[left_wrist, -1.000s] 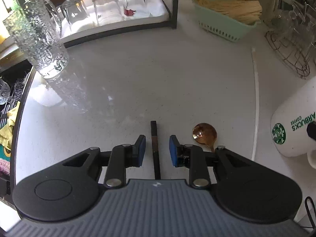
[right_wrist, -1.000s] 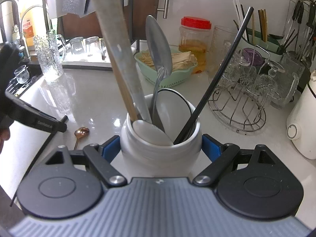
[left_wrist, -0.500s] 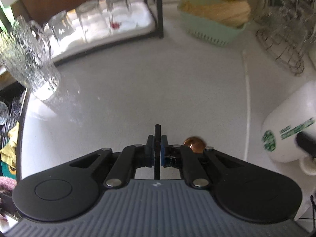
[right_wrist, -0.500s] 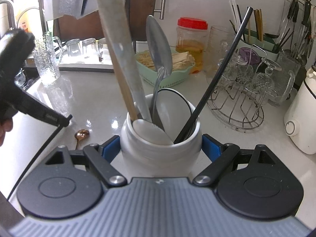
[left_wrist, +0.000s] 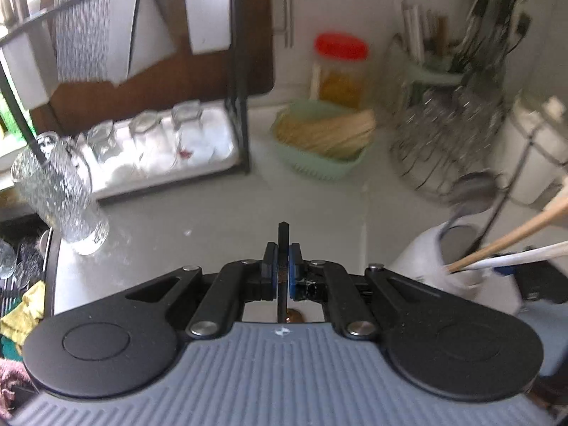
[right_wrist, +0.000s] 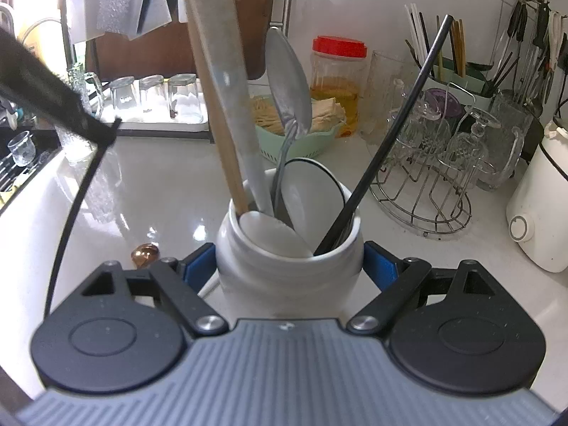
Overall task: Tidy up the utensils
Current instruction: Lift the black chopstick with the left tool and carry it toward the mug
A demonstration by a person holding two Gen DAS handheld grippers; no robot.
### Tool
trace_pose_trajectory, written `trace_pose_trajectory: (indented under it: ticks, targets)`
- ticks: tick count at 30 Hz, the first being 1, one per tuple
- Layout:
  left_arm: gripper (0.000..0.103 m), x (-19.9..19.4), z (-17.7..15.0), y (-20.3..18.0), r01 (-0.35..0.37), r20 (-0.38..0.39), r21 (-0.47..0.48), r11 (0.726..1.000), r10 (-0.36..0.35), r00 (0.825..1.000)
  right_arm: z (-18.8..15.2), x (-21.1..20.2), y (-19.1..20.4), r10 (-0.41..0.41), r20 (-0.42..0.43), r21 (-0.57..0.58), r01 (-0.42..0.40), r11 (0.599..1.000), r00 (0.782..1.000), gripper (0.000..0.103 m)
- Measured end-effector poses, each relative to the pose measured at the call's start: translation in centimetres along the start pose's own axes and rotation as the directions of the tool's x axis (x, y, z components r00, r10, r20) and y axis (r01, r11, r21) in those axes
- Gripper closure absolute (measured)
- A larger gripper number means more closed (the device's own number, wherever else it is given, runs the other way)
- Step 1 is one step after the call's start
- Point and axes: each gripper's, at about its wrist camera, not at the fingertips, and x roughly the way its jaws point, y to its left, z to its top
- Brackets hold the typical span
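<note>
Now left claw point(left_wrist: 283, 268) pinches black chopstick point(left_wrist: 283, 248); right claw point(right_wrist: 289, 268) grips jar point(right_wrist: 284, 269).

The left view's far right is smeared: glass rack point(left_wrist: 436, 149) and cutlery holder point(left_wrist: 472, 56) barely readable. The copper spoon point(right_wrist: 145, 252) is mostly hidden, perhaps lying on the worktop.
</note>
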Motion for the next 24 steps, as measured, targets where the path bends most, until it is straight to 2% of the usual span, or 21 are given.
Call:
trace_pose_trajectory:
  ticks: [13, 24]
  targets:
    - [0.096, -4.8, 0.7, -1.7, 0.101, 0.1, 0.019, 0.995, -0.103, 0.99, 0.1, 0.2, 0.5, -0.008, 0.005, -0.003, 0.008, 1.0, 1.0, 0.013]
    - [0.097, -6.4, 1.3, -2.5, 0.138, 0.142, 0.045, 0.989, -0.143, 0.979, 0.2, 0.2, 0.6, -0.008, 0.004, -0.004, 0.008, 1.0, 1.0, 0.013]
